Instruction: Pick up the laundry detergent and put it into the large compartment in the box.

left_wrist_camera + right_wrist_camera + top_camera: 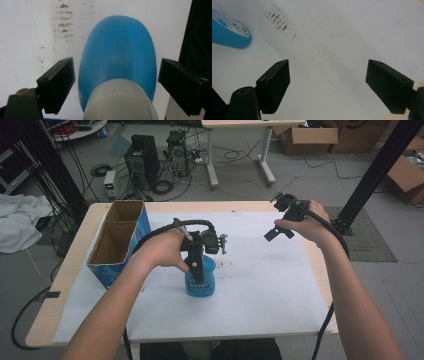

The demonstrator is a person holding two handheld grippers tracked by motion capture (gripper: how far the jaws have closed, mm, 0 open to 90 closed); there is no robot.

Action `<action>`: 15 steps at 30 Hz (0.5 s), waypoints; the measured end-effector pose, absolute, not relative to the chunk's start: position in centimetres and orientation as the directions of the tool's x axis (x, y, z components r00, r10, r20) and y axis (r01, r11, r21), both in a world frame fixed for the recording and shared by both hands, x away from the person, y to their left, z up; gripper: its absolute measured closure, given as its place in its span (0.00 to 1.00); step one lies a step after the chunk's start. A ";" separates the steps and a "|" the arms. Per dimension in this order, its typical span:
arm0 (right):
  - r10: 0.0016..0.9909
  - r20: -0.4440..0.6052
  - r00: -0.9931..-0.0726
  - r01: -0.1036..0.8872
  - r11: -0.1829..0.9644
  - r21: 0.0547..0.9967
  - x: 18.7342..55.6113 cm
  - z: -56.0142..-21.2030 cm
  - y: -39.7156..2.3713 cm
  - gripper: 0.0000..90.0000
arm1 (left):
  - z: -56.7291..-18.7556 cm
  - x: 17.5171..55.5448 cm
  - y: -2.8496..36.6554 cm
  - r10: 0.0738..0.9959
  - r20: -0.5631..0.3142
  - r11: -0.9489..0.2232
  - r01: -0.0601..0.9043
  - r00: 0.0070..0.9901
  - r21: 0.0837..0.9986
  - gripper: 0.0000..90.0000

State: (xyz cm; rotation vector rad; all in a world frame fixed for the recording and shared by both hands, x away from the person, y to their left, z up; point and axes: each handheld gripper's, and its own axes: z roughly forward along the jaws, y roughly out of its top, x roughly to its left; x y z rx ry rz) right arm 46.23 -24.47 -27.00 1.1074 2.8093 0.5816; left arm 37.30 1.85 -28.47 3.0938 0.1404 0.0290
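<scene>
A blue plastic bottle (201, 281) with a white cap (120, 100) stands upright on the white paper near the middle of the table. My left gripper (196, 264) points down over it. In the left gripper view the bottle's blue body (120, 50) sits between the two jaws of the left gripper (116, 75), with a thin gap on each side, so the pads do not press on it. My right gripper (278, 232) hovers over the paper at the back right, open and empty. In the right gripper view the right gripper (328, 77) has the bottle (229, 32) far to its left.
An open-topped blue cardboard box (120, 240) with two compartments stands at the table's left side. A white paper sheet (260, 290) covers most of the tabletop and carries brown smudges (277, 18). Bare wood shows along the table edges.
</scene>
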 end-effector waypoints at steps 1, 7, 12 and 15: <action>0.670 0.077 -0.738 0.646 0.668 0.369 46.2 -27.0 -24.5 0.22 | -28.5 37.3 1.9 0.091 0.023 -0.995 0.090 0.996 0.041 0.17; 0.669 0.080 -0.739 0.645 0.668 0.371 46.2 -27.0 -24.5 0.22 | -28.5 37.3 1.9 0.091 0.029 -0.995 0.090 0.995 0.040 0.18; 0.672 0.083 -0.736 0.649 0.666 0.368 46.2 -27.2 -24.6 0.22 | -28.5 37.4 1.8 0.090 0.032 -0.995 0.088 0.995 0.038 0.20; 0.673 0.085 -0.735 0.650 0.664 0.369 46.2 -27.3 -24.7 0.22 | -28.5 37.4 1.7 0.090 0.032 -0.995 0.089 0.995 0.038 0.21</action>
